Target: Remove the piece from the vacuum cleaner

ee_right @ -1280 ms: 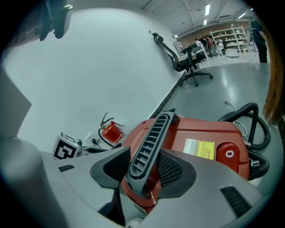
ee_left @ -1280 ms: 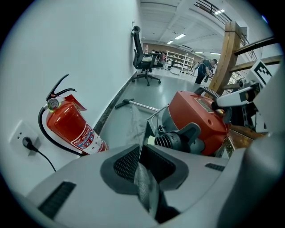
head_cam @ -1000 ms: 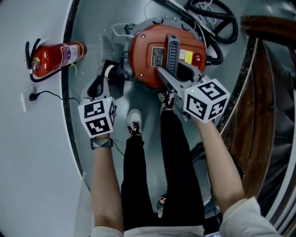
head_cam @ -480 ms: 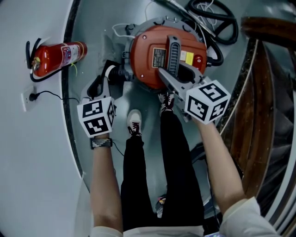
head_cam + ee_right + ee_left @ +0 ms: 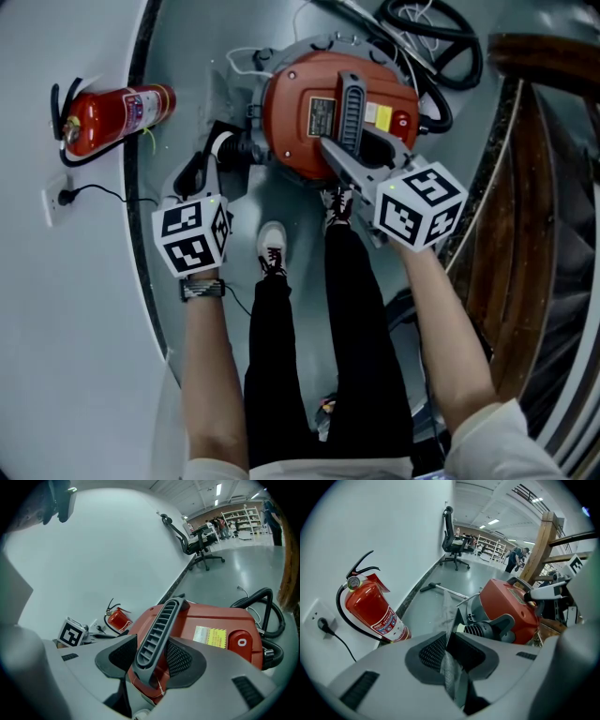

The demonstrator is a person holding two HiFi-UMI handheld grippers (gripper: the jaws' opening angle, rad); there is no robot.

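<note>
Right gripper view: right hand-held gripper (image 5: 152,662) clamps vacuum cleaner's (image 5: 213,618) handle (image 5: 159,627); left hand-held gripper (image 5: 451,652) pinches thin grey piece (image 5: 448,670).

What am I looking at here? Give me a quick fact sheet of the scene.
Main object: red vacuum cleaner on the floor
Right hand-held gripper: shut on the vacuum's grey ribbed handle
Left hand-held gripper: shut on a thin grey sheet-like piece
Nearby: red fire extinguisher, black hose
</note>
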